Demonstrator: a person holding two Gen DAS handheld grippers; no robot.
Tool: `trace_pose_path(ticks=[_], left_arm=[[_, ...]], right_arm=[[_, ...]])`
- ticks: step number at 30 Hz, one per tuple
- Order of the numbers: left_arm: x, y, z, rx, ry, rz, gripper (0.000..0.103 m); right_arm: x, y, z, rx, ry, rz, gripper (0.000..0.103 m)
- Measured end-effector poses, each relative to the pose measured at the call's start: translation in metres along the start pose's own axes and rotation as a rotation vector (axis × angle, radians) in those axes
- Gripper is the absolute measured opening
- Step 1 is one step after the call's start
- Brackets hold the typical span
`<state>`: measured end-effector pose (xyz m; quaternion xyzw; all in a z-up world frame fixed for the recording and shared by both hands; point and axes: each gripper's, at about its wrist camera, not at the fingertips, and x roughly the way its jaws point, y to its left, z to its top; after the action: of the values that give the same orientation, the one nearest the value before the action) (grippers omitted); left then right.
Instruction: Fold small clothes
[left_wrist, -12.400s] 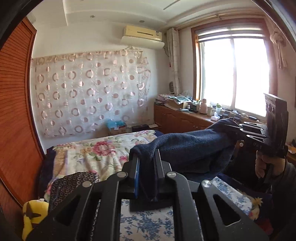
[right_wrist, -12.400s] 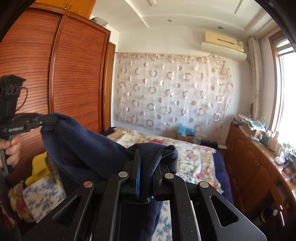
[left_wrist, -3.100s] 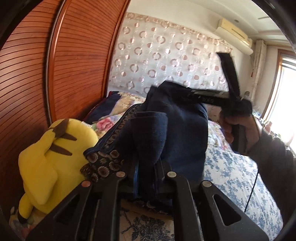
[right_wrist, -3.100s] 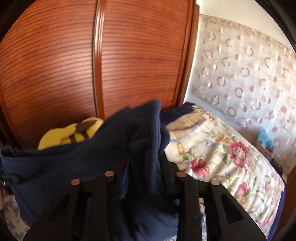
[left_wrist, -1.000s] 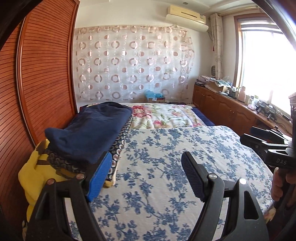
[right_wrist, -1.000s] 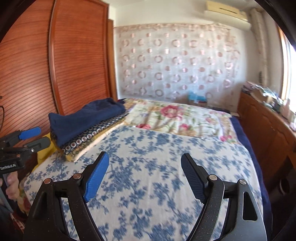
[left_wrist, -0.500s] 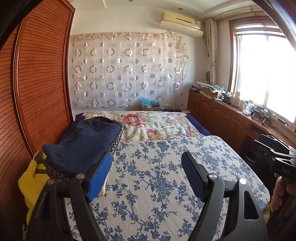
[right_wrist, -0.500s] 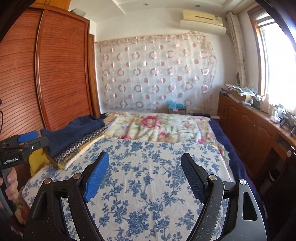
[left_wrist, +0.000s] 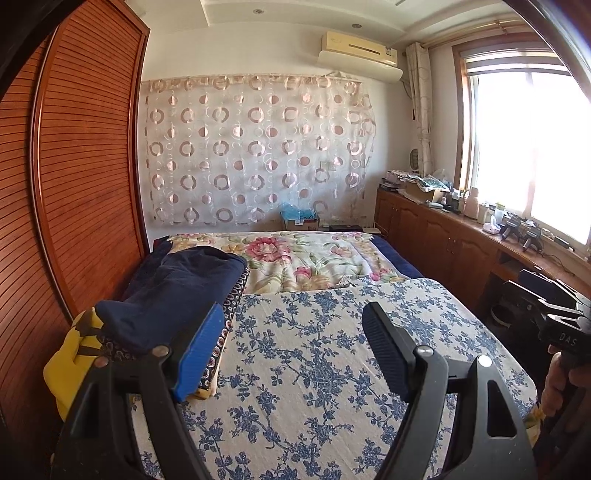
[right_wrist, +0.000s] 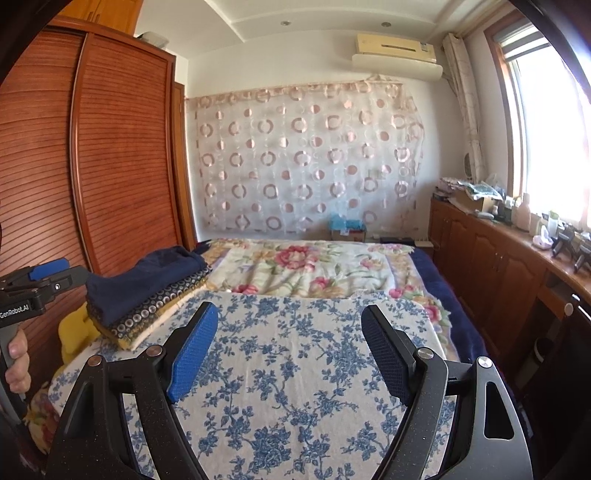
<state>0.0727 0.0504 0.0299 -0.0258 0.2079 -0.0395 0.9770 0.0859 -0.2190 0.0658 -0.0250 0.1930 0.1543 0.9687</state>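
My left tongs (left_wrist: 291, 343) sit spread wide in the lower middle of the left wrist view, grasping nothing, with the blue floral bedspread (left_wrist: 317, 369) showing between the pads. My right tongs (right_wrist: 288, 347) are released the same way in the lower middle of the right wrist view, above the same bedspread (right_wrist: 295, 369).

The folded navy garment (left_wrist: 173, 288) lies at the left of the frame, on top of a small stack: beneath it is a dark cloth with ring dots (left_wrist: 229, 302), and the stack rests against a yellow plush toy (left_wrist: 66, 365) at the lower left. In the right wrist view the navy garment (right_wrist: 147, 277) tops the same pile at the middle left, close to the wooden wardrobe (right_wrist: 110, 166).

At the right edge of the left wrist view I see my right tongs (left_wrist: 554, 314) side-on in my hand (left_wrist: 561, 380); from that angle alone their spread is hard to judge.

A pink flowered quilt (left_wrist: 306, 262) covers the bed in the middle of the frame, under the circle-patterned curtain (left_wrist: 255, 147).
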Motion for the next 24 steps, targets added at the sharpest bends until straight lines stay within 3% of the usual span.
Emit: trace_pose_path(ticks=[24], left_arm=[[-0.0024,-0.0026,-0.0002,0.005,-0.001,-0.005,0.078]], right_arm=[[0.0004,-0.007,-0.003,0.007,-0.001,-0.004,0.082]])
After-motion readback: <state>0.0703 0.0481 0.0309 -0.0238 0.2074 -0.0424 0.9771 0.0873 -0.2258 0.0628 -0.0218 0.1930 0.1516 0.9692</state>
